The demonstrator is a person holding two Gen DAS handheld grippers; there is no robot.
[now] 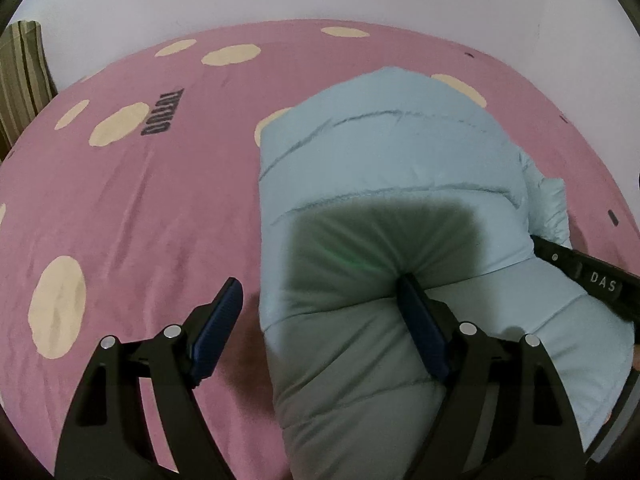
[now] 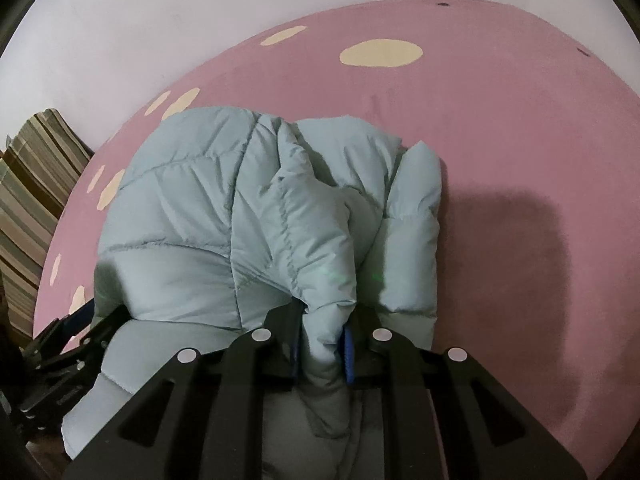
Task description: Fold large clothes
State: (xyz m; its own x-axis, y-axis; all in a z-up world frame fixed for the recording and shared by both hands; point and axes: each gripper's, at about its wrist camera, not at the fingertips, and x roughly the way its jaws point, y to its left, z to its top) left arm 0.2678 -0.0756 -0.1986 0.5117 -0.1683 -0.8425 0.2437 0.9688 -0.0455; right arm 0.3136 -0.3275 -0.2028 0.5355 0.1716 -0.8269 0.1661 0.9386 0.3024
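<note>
A pink bedsheet (image 1: pixel 168 208) with cream dots covers the bed; a pale blue quilted jacket (image 1: pixel 392 168) lies folded at center right of the frame.

The left gripper (image 1: pixel 320 300) gapes wide over the pale blue puffer jacket's (image 1: pixel 392 168) edge.

The jacket (image 2: pixel 248 216) is quilted, puffy cloth with a slight sheen. The bedsheet (image 1: pixel 160 208) is soft, matt cloth. The left claw (image 1: pixel 320 300) is matt black plastic with ribbed blue pads (image 1: pixel 224 312).
</note>
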